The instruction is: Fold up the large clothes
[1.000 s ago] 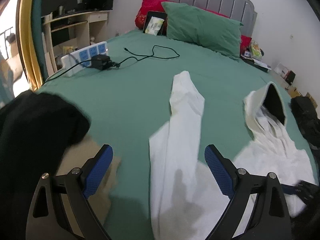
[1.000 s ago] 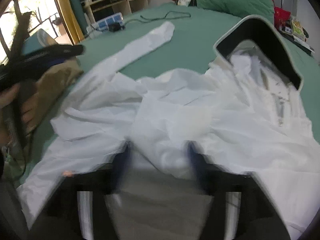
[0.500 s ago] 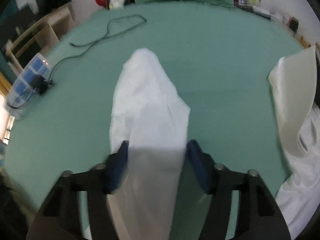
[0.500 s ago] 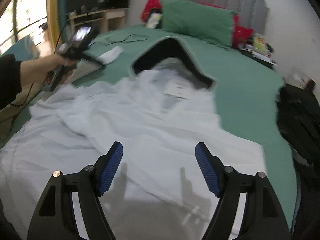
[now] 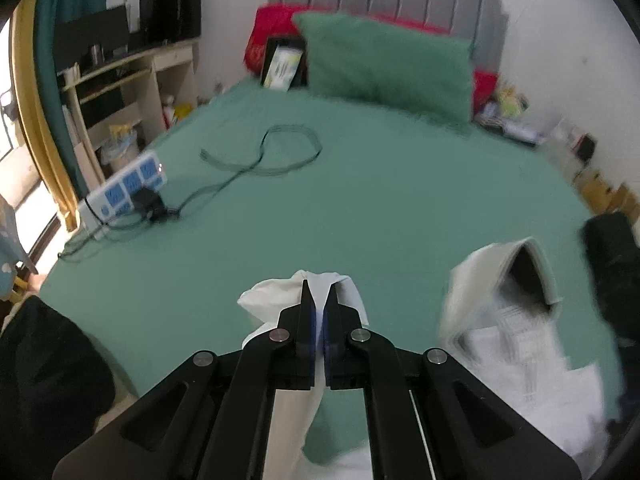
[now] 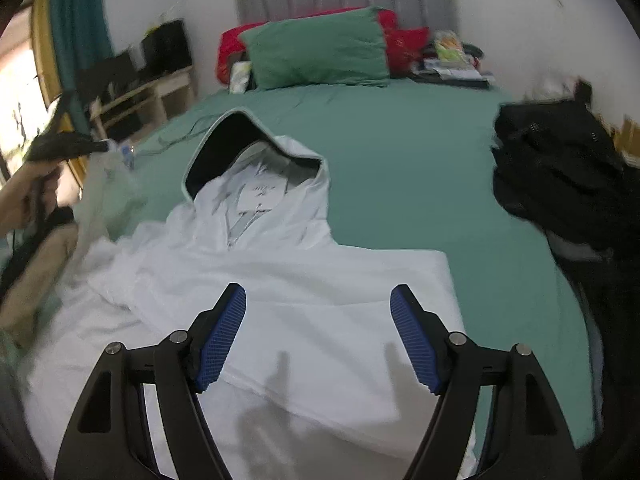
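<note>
Two jaws of left gripper (image 5: 319,292) pinch soft white, probably sleeve, fabric (image 5: 352,292); right gripper (image 6: 319,304) gapes empty.

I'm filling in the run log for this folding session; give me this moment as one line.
left gripper: shut on sleeve, lifted | right gripper: open, above white hoodie | hoodie: spread on green bed, unfolded

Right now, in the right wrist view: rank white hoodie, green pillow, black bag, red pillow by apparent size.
1. white hoodie, fills most of the lower frame, though nearest the camera
2. black bag, cut off by the frame edge, so unsure against the pillow
3. green pillow
4. red pillow, mostly hidden behind the green one
</note>
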### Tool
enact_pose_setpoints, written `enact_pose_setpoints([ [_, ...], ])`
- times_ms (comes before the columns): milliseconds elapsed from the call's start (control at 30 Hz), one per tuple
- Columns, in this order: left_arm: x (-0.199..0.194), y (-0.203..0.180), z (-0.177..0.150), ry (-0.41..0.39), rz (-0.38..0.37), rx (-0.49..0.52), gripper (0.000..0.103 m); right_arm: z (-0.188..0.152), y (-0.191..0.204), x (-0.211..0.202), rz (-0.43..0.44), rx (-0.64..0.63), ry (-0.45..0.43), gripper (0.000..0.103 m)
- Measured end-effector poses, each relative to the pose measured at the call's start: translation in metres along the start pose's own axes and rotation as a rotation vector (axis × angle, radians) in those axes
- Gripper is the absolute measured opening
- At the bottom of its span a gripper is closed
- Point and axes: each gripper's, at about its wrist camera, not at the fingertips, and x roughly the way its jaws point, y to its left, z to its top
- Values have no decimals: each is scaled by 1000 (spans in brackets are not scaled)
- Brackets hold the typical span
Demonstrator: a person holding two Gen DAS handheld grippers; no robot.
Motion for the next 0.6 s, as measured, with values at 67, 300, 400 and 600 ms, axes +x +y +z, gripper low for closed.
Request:
enact_pose_setpoints([
  [67, -38, -20, 8, -45, -36, 7, 4, 1, -8, -6, 20, 42, -11, 75],
  [300, -119, -111, -1, -132, -158, 75, 4, -7, -32, -28, 70, 124, -33, 75],
  [400, -130, -152, -18, -124, -194, 124, 4, -10, -46, -36, 70, 159, -43, 75],
  [600, -106, -239, -84, 57, -306, 196, 12, -14, -81, -54, 136, 291, -70, 75],
])
